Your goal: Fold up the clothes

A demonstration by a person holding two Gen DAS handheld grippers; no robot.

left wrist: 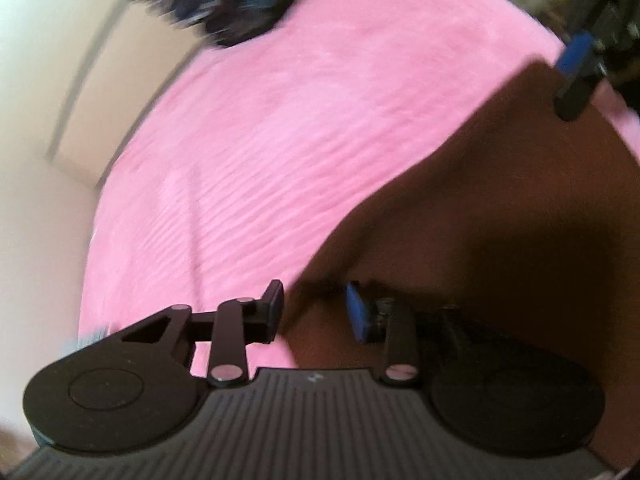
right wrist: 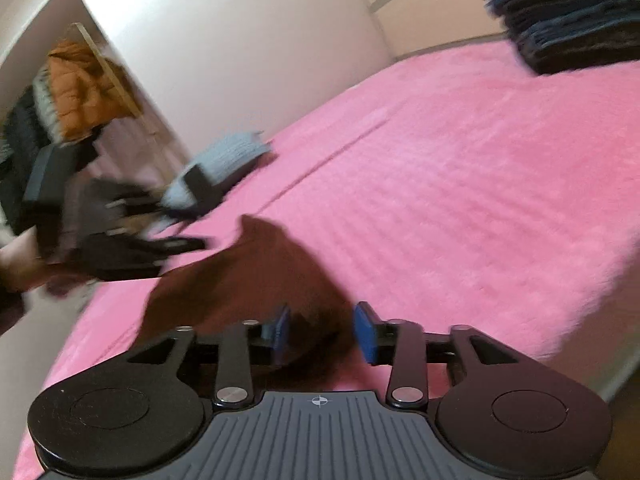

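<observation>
A dark brown garment (left wrist: 480, 208) lies on the pink blanket (left wrist: 248, 160), spread out between my two grippers. My left gripper (left wrist: 316, 310) stands open at the garment's near edge; the cloth's border lies between its fingers and the pads do not press on it. In the right wrist view the same brown garment (right wrist: 256, 280) runs under my right gripper (right wrist: 322, 332), whose blue pads (right wrist: 366, 334) stand apart with cloth between them, not pinched. The right gripper (left wrist: 576, 76) also shows blurred over the garment's far corner, and the left gripper (right wrist: 132, 248) is blurred at the left.
A stack of folded dark blue clothes (right wrist: 568, 16) sits on the blanket (right wrist: 460, 168) at the far side. A light blue knitted piece (right wrist: 228, 160) lies near the bed's left edge. An orange jacket (right wrist: 80, 84) hangs on a rack by the pale wall (right wrist: 240, 40).
</observation>
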